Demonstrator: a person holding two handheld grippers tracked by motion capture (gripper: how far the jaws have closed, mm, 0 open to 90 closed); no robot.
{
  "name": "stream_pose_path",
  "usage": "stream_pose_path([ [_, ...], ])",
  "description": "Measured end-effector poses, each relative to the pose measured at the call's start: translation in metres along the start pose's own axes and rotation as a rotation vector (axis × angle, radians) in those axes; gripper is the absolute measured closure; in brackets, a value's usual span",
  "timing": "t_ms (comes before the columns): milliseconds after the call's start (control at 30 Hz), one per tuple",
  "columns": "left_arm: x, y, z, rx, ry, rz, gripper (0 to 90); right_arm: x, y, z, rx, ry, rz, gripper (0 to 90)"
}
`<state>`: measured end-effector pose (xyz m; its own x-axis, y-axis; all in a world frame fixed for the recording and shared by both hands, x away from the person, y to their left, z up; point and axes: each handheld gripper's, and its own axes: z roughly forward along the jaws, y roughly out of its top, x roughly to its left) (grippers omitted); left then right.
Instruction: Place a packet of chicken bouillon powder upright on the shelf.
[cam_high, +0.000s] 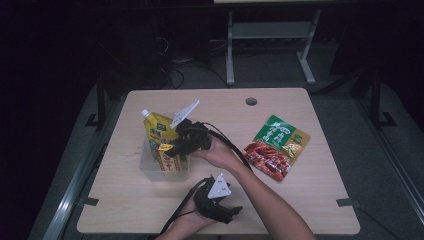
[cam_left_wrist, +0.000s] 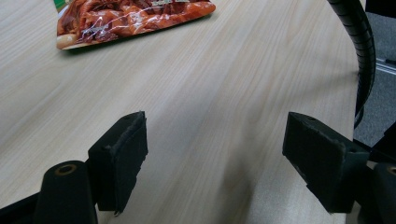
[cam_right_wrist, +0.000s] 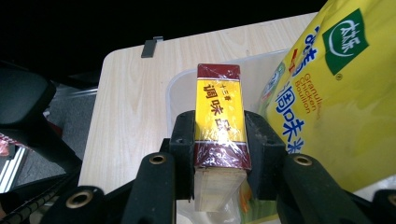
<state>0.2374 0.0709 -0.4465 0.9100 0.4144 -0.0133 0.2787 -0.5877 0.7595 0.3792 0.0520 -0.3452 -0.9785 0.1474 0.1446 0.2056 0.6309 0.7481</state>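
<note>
My right gripper (cam_high: 176, 146) is shut on a small yellow and maroon box (cam_right_wrist: 219, 112), its pads pressing both long sides. It holds the box (cam_high: 165, 148) over a clear plastic bin (cam_high: 150, 172) at the table's left. A yellow chicken bouillon pouch (cam_high: 159, 127) stands upright in that bin, right beside the box; in the right gripper view the pouch (cam_right_wrist: 336, 93) rises just right of the box. My left gripper (cam_high: 231, 212) rests low near the table's front edge. Its jaws stand wide apart over bare wood (cam_left_wrist: 215, 144), holding nothing.
A red and green snack packet (cam_high: 276, 146) lies flat on the right half of the wooden table (cam_high: 310, 200); its red end (cam_left_wrist: 130, 18) lies ahead of the left jaws. A black cable (cam_left_wrist: 362, 51) hangs at the right. A round hole (cam_high: 251, 101) marks the far edge.
</note>
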Motion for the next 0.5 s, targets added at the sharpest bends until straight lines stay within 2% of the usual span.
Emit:
stream_pose_path([
  [500, 0.0002, 0.0002, -0.0004, -0.003, 0.003, 0.000, 21.6, 0.0040, -0.0035, 0.0065, 0.031, -0.003, -0.016, 65.9],
])
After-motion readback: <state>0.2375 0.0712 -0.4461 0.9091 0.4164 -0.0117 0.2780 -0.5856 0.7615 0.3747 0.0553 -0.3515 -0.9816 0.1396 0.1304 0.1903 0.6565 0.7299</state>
